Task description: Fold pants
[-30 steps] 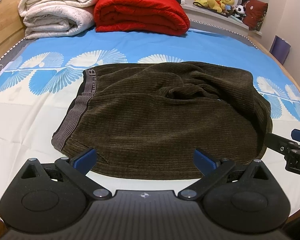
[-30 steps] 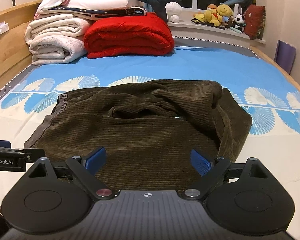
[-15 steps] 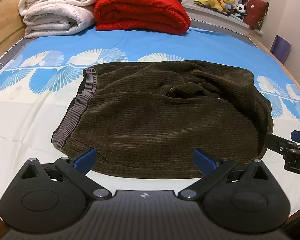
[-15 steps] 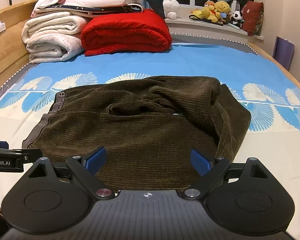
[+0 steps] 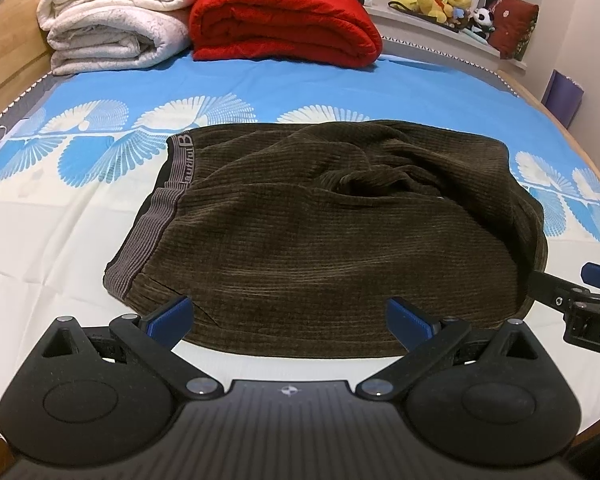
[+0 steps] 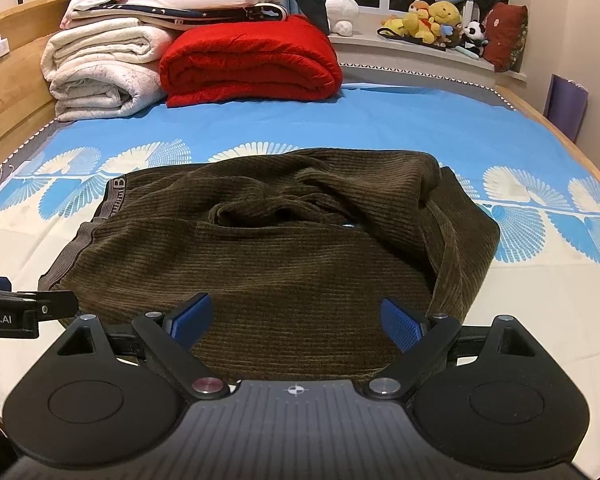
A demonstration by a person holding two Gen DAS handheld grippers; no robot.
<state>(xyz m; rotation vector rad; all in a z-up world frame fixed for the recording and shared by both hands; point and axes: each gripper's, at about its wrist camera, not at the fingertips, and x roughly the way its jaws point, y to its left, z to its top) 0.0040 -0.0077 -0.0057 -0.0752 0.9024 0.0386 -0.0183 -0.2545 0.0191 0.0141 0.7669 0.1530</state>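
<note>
Dark brown corduroy pants (image 5: 320,240) lie folded in a rough rectangle on the bed, grey waistband (image 5: 156,216) at the left, a rumpled hollow near the middle. They also show in the right wrist view (image 6: 280,264). My left gripper (image 5: 290,316) is open and empty, just above the pants' near edge. My right gripper (image 6: 296,320) is open and empty, over the near edge further right. The right gripper's tip shows at the right in the left wrist view (image 5: 580,304), and the left gripper's tip at the left in the right wrist view (image 6: 24,312).
The bed sheet (image 5: 340,92) is blue and white with fan prints. A red folded blanket (image 5: 284,28) and white folded blankets (image 5: 112,20) stack at the far end. Plush toys (image 6: 432,20) sit on the window ledge. A wooden bed rail (image 6: 4,92) runs along the left.
Both grippers have drawn back slightly and tilted; the pants lie as before. Both grippers stay open.
</note>
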